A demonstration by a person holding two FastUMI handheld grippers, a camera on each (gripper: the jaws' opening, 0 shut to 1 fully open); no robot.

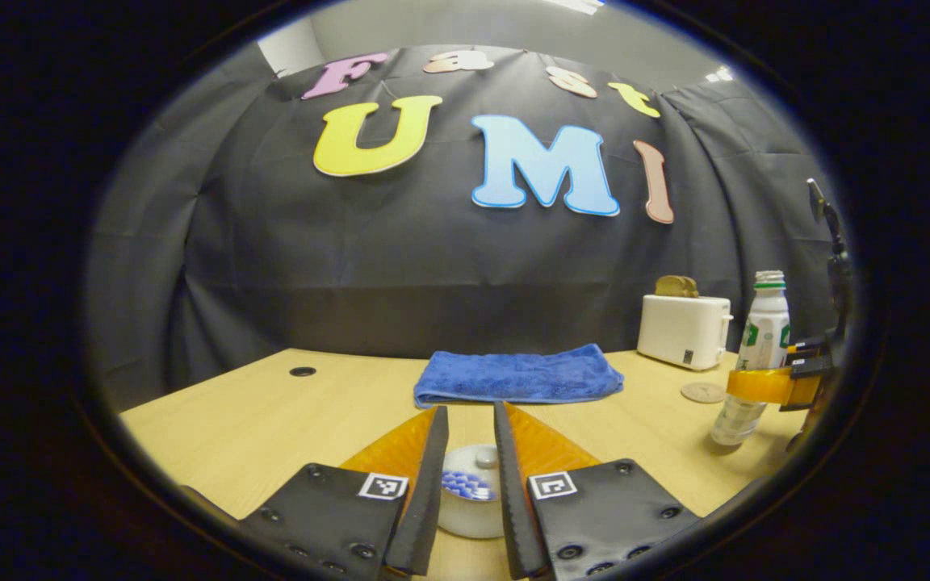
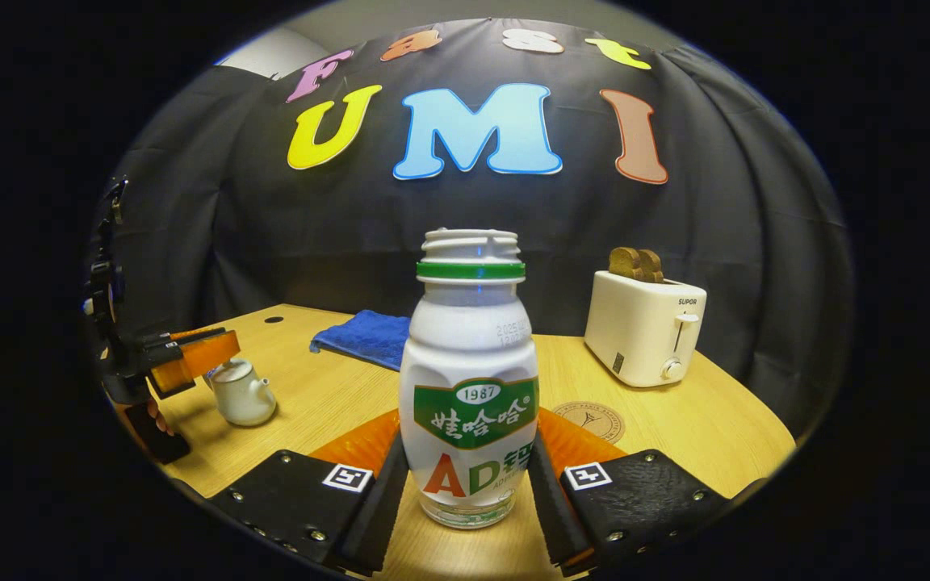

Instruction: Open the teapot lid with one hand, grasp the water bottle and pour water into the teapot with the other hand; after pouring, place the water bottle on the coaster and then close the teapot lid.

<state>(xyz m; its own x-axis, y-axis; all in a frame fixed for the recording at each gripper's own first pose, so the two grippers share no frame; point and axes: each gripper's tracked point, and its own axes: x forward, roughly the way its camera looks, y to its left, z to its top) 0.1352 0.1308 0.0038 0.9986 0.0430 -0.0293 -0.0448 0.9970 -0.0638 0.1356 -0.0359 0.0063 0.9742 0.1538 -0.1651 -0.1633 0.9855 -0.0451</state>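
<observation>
A small white teapot [image 1: 471,496] with its lid on sits low between my left gripper's [image 1: 471,411] fingers, which stand apart on either side of it without pressing the knob. From the right gripper view the teapot [image 2: 243,393] stands at the table's left, the left gripper [image 2: 223,351] reaching in just above its lid. A white water bottle [image 2: 467,379] with a green label and an uncapped neck stands on the table, and my right gripper [image 2: 467,442] is shut on its lower body. In the left gripper view, that bottle [image 1: 760,347] and the right gripper [image 1: 747,386] are at the far right.
A round cork coaster [image 2: 588,420] lies behind the bottle, also visible as the coaster [image 1: 703,392] left of it. A white toaster [image 2: 644,327] with toast stands at the back right. A folded blue towel [image 1: 517,375] lies mid-table. The wooden table [image 1: 271,420] has a cable hole [image 1: 302,371].
</observation>
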